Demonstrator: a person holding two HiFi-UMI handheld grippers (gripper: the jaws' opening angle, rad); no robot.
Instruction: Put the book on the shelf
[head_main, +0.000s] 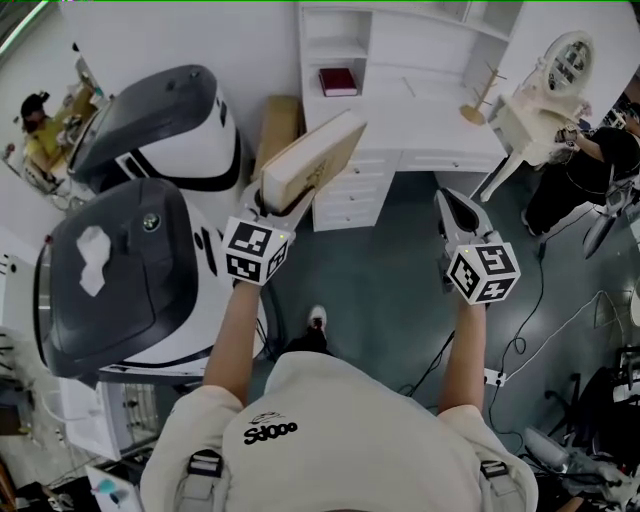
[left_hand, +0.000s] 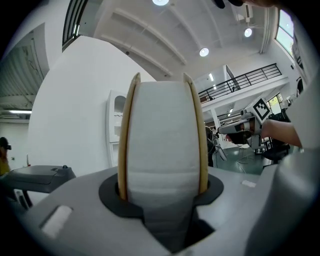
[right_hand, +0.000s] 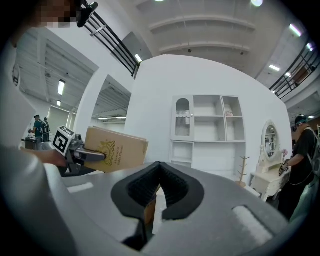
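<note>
A thick tan hardback book (head_main: 312, 160) with pale page edges is held tilted up toward the white shelf unit (head_main: 400, 60). My left gripper (head_main: 283, 203) is shut on its lower end. In the left gripper view the book's page edges (left_hand: 162, 140) stand upright and fill the space between the jaws of that gripper (left_hand: 162, 192). My right gripper (head_main: 452, 207) hangs to the right of the book, shut and holding nothing. The right gripper view has its closed jaws (right_hand: 159, 167) in front, with the book (right_hand: 116, 149) at the left and the shelf unit (right_hand: 207, 130) straight ahead.
A dark red book (head_main: 337, 81) lies in a shelf compartment. Two big grey-and-white machines (head_main: 130, 270) stand at my left, with a cardboard box (head_main: 280, 125) beside the shelf unit. At the right are a white mirror stand (head_main: 545, 100), a person (head_main: 590, 165) and floor cables (head_main: 560, 325).
</note>
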